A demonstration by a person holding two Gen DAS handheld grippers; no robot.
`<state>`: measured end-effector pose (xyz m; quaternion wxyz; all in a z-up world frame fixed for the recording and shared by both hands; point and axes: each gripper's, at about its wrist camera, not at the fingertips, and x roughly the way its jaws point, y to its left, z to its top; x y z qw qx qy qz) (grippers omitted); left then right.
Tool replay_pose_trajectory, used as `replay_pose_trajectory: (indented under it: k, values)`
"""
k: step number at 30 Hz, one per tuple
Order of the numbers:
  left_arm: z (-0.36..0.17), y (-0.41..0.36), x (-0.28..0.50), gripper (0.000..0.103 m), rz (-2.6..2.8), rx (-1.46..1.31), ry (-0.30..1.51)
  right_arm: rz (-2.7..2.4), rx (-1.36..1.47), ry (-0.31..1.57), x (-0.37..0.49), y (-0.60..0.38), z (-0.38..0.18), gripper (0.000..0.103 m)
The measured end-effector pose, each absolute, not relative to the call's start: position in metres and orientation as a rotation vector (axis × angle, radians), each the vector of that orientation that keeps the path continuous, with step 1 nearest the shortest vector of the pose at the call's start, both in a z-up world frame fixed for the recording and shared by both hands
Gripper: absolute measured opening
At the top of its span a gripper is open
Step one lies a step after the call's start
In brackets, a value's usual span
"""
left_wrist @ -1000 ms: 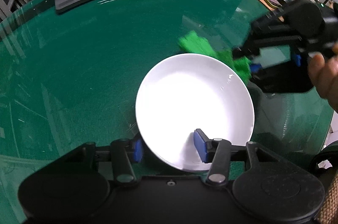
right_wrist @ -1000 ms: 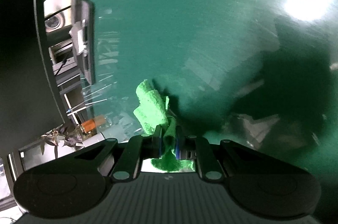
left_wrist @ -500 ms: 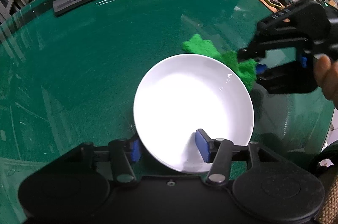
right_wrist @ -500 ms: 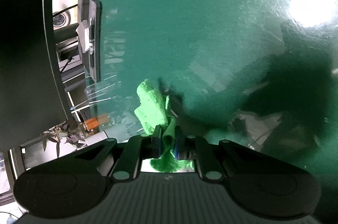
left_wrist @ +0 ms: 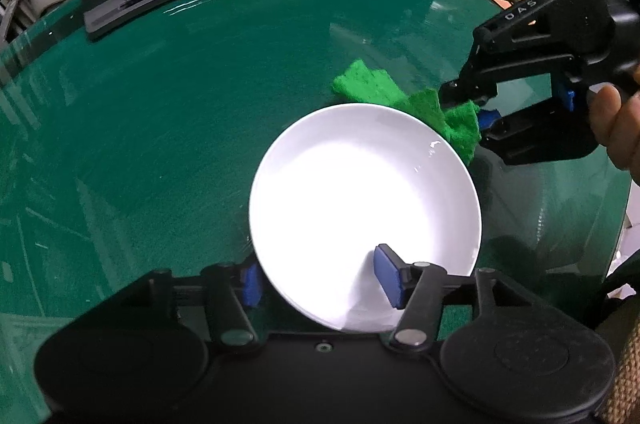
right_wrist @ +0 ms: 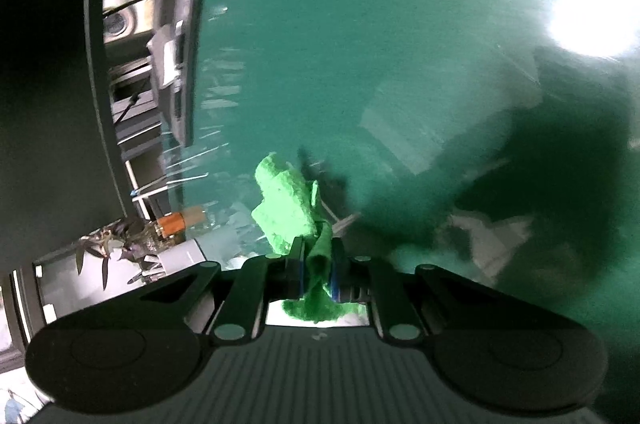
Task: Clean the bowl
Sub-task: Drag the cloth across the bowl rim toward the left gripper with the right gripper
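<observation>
We see the white bowl sitting flat on the green surface, its near rim lying between the fingers of the left gripper. Those fingers are opening; the right-hand pad sits inside the bowl and the left-hand pad just outside the rim, and neither appears to press on the wall.

The right gripper is clenched on the green cloth, with a folded lobe sticking forward past the fingertips and a tail hanging behind. In the left wrist view the cloth lies at the far rim of the bowl, partly on the surface, so we judge the wiping contact is not yet inside the bowl.

Notes for doing the step well:
- We steady the bowl before wiping. With the left fingers slack, a sideways swipe would likely slide the bowl on this glossy surface.
- We bring the loose lobe of cloth over the rim, not the hard fingertips, so that only fabric meets the glaze.
- We wipe from the far rim toward the centre, clear of the left pad sitting in the bowl.
- Risk: the cloth catching on the rim and tipping the bowl.
</observation>
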<state>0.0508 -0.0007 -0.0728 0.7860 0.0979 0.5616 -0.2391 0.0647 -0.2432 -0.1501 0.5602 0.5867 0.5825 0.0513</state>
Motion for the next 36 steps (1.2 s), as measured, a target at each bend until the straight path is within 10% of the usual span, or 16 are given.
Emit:
replay_pose_trajectory:
  k: [36]
  values:
    - [-0.073,-0.009,0.056,0.058,-0.637,0.299,1.212,0.177,1.271,1.430,0.074,-0.235,-0.146,0.013]
